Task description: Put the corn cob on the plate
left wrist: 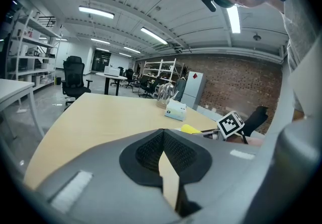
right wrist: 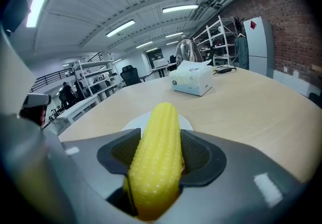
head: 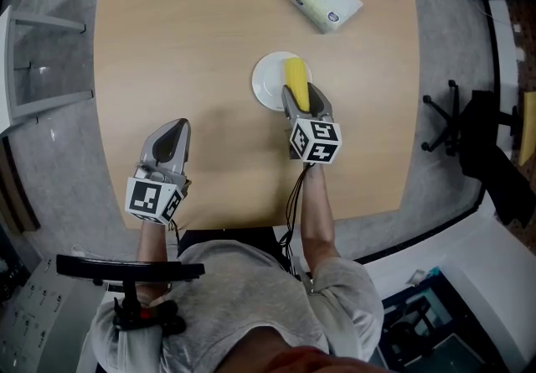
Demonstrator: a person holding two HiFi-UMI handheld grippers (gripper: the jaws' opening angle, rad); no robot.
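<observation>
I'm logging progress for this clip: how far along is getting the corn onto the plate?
Done: the corn cob is picked up, clamped in the right gripper. In hand: its far end is over the white plate; contact is unclear. Remaining: set it down and open the jaws. The left gripper is shut, empty.

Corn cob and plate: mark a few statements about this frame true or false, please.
1. The right tool has the corn cob between its jaws. True.
2. The corn cob lies loose on the plate, with no tool on it. False: the right tool is clamped on it, with its far end over the plate.
3. The left tool grips the plate's rim. False: it is shut on nothing, over bare table, well apart from the plate.
4. The tissue pack lies beyond the plate, not touching it. True.
</observation>
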